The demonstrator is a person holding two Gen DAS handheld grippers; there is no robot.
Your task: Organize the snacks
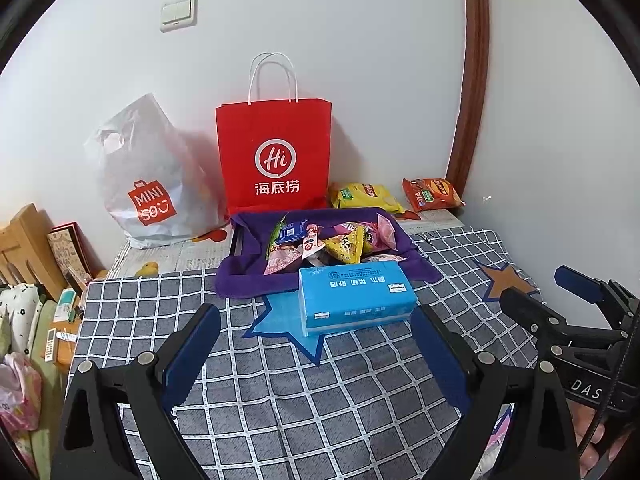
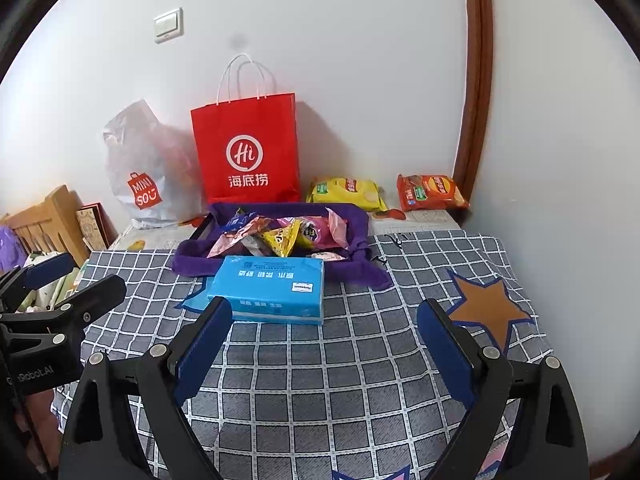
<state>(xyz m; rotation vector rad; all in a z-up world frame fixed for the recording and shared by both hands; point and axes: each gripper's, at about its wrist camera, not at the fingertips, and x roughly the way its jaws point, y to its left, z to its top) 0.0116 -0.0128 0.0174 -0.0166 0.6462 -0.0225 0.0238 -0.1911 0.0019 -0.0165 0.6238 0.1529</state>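
Soft grey checked cover [image 1: 280,400] with star patches across the bed. Near its far edge, a purple cloth-lined tray [image 1: 256,280] heaped with crinkly snack packets [image 1: 320,240]; a boxy blue tissue pack [image 1: 356,300] touching its near side. Behind, upright red paper bag [image 1: 274,152], slumped white plastic bag [image 1: 152,184], yellow chip bag [image 1: 364,196] and orange chip bag [image 1: 432,194] by the far right corner.

Only from the left wrist: fingertips [image 1: 592,440] behind the right tongs.

Left tongs [image 1: 316,340] wide apart, holding nothing. Right tongs [image 2: 326,332] likewise, empty.
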